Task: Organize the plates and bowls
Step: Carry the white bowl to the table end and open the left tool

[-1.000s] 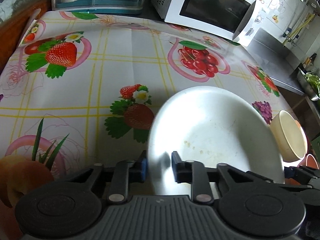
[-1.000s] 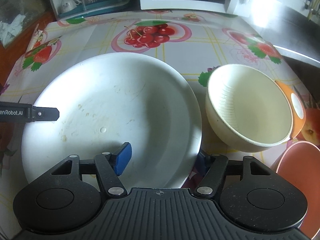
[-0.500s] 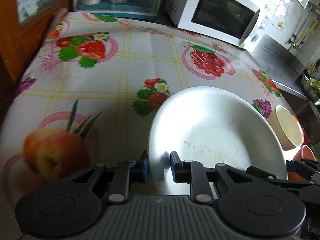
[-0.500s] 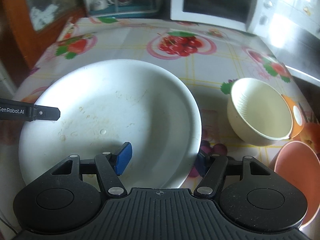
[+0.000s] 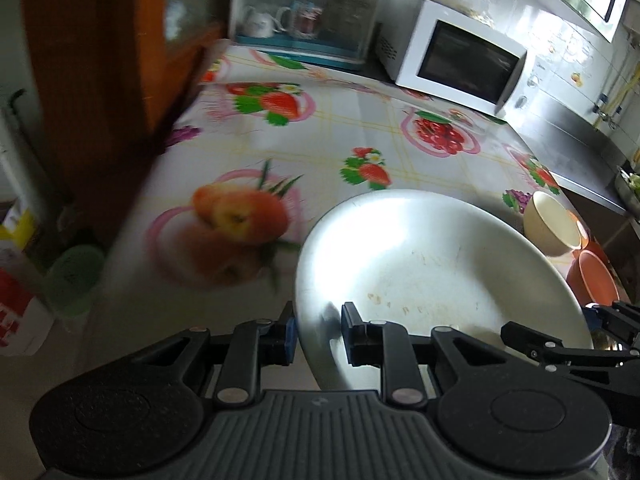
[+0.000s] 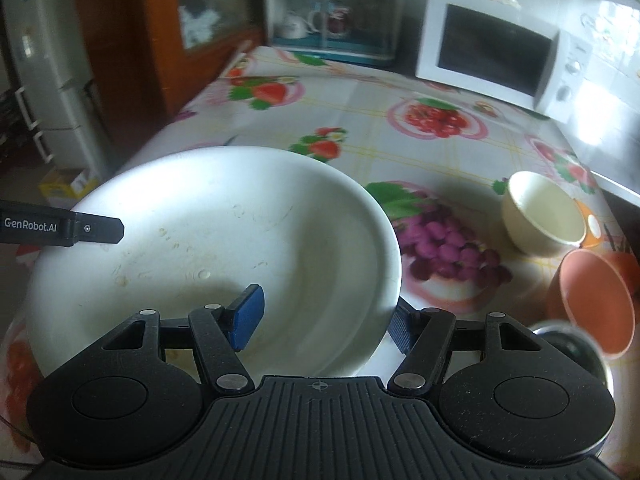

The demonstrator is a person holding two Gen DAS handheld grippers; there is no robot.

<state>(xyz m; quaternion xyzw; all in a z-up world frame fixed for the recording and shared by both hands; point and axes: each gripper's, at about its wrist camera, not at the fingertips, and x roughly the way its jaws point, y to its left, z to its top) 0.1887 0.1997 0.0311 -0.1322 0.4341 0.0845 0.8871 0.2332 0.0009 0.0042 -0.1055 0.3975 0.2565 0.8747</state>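
Note:
A large white bowl (image 5: pixel 432 264) is held up above the fruit-print tablecloth (image 5: pixel 328 148) by both grippers. My left gripper (image 5: pixel 318 334) is shut on its left rim, one finger inside and one outside. My right gripper (image 6: pixel 324 318) is shut on its near right rim (image 6: pixel 384 280), the left pad (image 6: pixel 246 316) inside the bowl (image 6: pixel 224 240). A cream bowl (image 6: pixel 540 212) and an orange bowl (image 6: pixel 592 304) stand on the table at the right, also showing in the left wrist view (image 5: pixel 554 222).
A white microwave (image 5: pixel 452 56) and a clear cabinet with cups (image 5: pixel 304 16) stand at the table's far side. A wooden cupboard (image 5: pixel 104 64) rises at the left. A green cup (image 5: pixel 76 280) sits low at the left, beyond the table edge.
Both grippers have lifted the white bowl up and back toward the near left. The table and the small bowls now look farther away.

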